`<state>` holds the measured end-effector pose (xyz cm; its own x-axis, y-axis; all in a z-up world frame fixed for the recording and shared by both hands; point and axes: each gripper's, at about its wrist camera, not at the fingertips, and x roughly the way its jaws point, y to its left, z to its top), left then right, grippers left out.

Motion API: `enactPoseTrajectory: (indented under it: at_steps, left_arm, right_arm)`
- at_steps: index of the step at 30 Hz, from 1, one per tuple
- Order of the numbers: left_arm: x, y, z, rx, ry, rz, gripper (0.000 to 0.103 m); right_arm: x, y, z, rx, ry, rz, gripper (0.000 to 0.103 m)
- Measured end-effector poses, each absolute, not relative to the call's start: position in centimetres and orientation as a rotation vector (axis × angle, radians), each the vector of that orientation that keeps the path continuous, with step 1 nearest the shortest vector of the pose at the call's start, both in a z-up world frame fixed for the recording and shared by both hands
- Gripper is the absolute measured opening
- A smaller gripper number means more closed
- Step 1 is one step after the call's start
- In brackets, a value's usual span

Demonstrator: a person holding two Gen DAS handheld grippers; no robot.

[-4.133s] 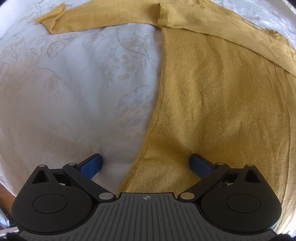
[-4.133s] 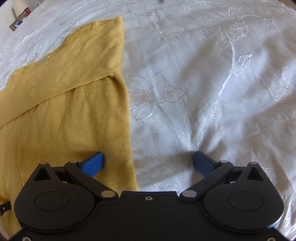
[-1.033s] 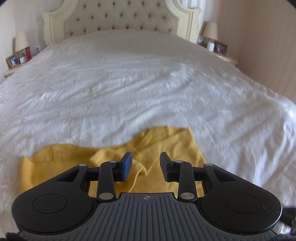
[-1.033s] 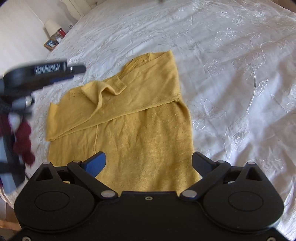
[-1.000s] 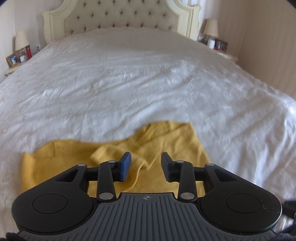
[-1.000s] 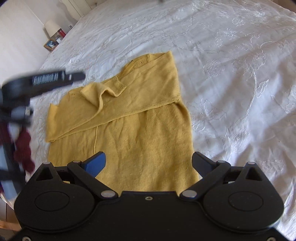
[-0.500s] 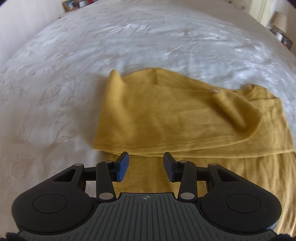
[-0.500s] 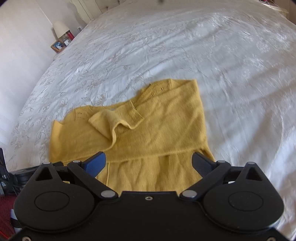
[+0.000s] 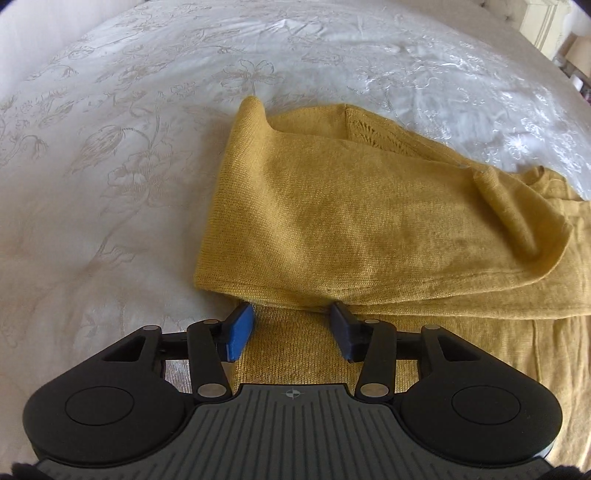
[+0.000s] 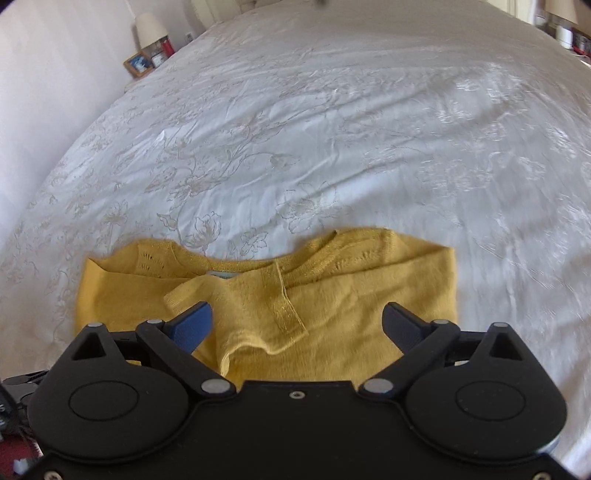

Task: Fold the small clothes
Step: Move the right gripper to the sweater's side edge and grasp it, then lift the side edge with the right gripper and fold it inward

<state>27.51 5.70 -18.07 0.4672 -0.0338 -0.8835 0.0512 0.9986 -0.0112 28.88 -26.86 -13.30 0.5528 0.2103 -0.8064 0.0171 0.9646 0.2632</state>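
Left wrist view: the left gripper (image 9: pixel 291 326) points steeply down over a mustard-yellow sweater (image 9: pixel 369 221) lying on a white embroidered bedspread (image 9: pixel 110 147). Its jaws stand partway apart and are opening; knit fabric shows in the gap below them, but the blue pads (image 9: pixel 239 330) press on nothing, so the gripper is released. Just ahead, toward 12 o'clock, runs the edge of a sleeve folded across the sweater's body, ending in a rounded fold at 11 o'clock. Bare bedspread fills the view from 7 round to 1 o'clock; the sweater runs on toward 3 and 4 o'clock.

In the right wrist view the right gripper (image 10: pixel 297 325) has its jaws spread wide and is closing slightly, holding nothing. It hangs above the sweater's upper part (image 10: pixel 332 306), with the neckline at 12 o'clock and a sleeve cuff just by the left pad at 10 o'clock. Open bedspread (image 10: pixel 332 129) stretches beyond from 10 to 3 o'clock. A lamp (image 10: pixel 149 26) and picture frame (image 10: pixel 137 64) stand far off at 11 o'clock.
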Motion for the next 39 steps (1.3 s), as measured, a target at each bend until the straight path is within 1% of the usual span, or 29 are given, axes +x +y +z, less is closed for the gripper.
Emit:
enactPoseTrajectory:
  at_steps: [2, 3, 4, 5, 9, 10, 12, 14, 15, 17, 20, 26, 30, 33, 39]
  left_arm:
    - [27.4, 6.1, -18.1, -0.002, 1.082, -0.058, 0.046]
    - [27.5, 6.2, -18.2, -0.01, 1.084, -0.06, 0.046]
    - [27.7, 6.2, -18.2, -0.014, 1.087, -0.062, 0.046]
    - [27.8, 6.2, -18.2, -0.013, 1.09, -0.063, 0.046]
    - [28.0, 6.0, -18.2, -0.001, 1.093, -0.066, 0.047]
    - [28.0, 6.1, -18.2, -0.003, 1.093, -0.067, 0.047]
    - [28.0, 6.1, -18.1, -0.007, 1.094, -0.068, 0.047]
    - [28.0, 6.2, -18.2, -0.003, 1.095, -0.074, 0.047]
    - [28.1, 6.2, -18.2, 0.001, 1.095, -0.077, 0.047]
    - [28.1, 6.1, -18.2, 0.007, 1.096, -0.085, 0.047]
    - [28.1, 6.4, -18.0, -0.003, 1.101, -0.091, 0.047]
    - [27.6, 6.0, -17.4, 0.034, 1.091, -0.101, 0.047]
    - [27.4, 5.8, -17.2, 0.021, 1.088, -0.083, 0.047]
    - [27.7, 5.9, -17.3, -0.003, 1.089, -0.057, 0.047]
    - [28.7, 5.8, -17.4, -0.011, 1.101, -0.034, 0.047]
  right_arm:
    - [30.1, -26.4, -14.3, 0.237, 1.01, 0.151, 0.084]
    - [30.7, -26.1, -14.9, 0.223, 1.026, 0.168, 0.081]
    - [31.2, -25.7, -15.4, 0.204, 1.043, 0.179, 0.076]
    - [31.6, -25.4, -15.9, 0.187, 1.057, 0.186, 0.074]
    - [32.5, -24.4, -17.4, 0.155, 1.087, 0.212, 0.074]
    - [32.6, -24.3, -17.6, 0.161, 1.091, 0.223, 0.072]
    - [32.7, -24.1, -17.9, 0.165, 1.098, 0.236, 0.064]
    - [32.8, -23.9, -18.1, 0.169, 1.108, 0.246, 0.045]
    - [32.9, -23.8, -18.1, 0.179, 1.115, 0.253, 0.04]
    - [33.0, -23.7, -18.2, 0.211, 1.126, 0.274, 0.015]
    - [32.8, -23.8, -17.2, 0.268, 1.105, 0.298, 0.014]
    - [31.0, -25.1, -10.7, 0.344, 0.937, 0.313, 0.014]
    - [29.2, -27.9, -7.0, 0.387, 0.826, 0.218, 0.014]
    - [28.4, -29.9, -6.7, 0.369, 0.818, 0.144, 0.014]
    - [27.5, -31.9, -8.6, 0.35, 0.874, 0.051, 0.014]
